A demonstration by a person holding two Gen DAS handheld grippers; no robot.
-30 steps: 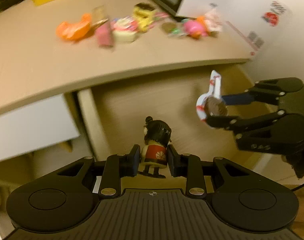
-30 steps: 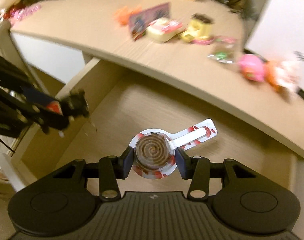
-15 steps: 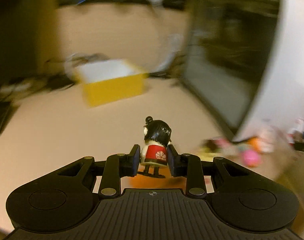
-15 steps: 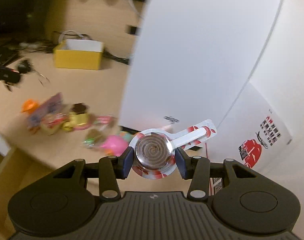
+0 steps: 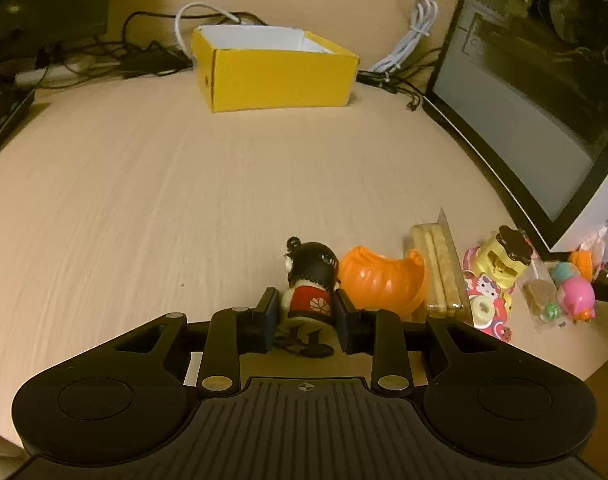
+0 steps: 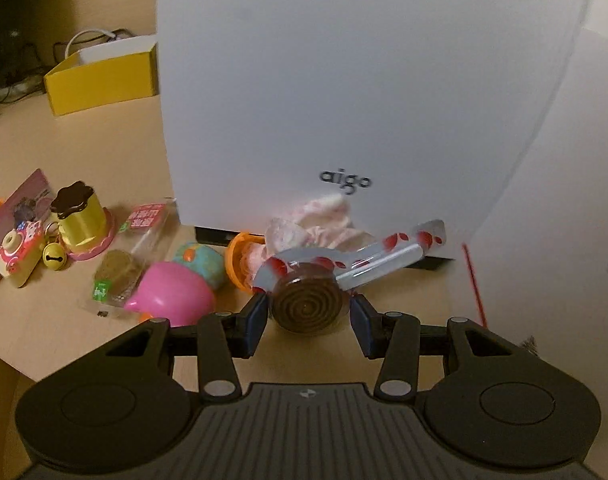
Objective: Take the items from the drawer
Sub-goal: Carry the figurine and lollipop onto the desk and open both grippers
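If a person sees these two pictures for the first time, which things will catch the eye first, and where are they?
In the left wrist view, the left gripper clamps a small doll with black hair and a red top, just left of an orange shell-shaped toy on the desk. In the right wrist view, the right gripper holds a wrapped spiral lollipop in front of a big white box. A yellow box stands further back.

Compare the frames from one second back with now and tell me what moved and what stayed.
Both grippers left the open drawer and now hang over the desk top. The left gripper carried the small black-haired figurine in red up beside the orange plastic shell; the right gripper carried the wrapped brown swirl lollipop near the pink toy. Both grips stayed unchanged.
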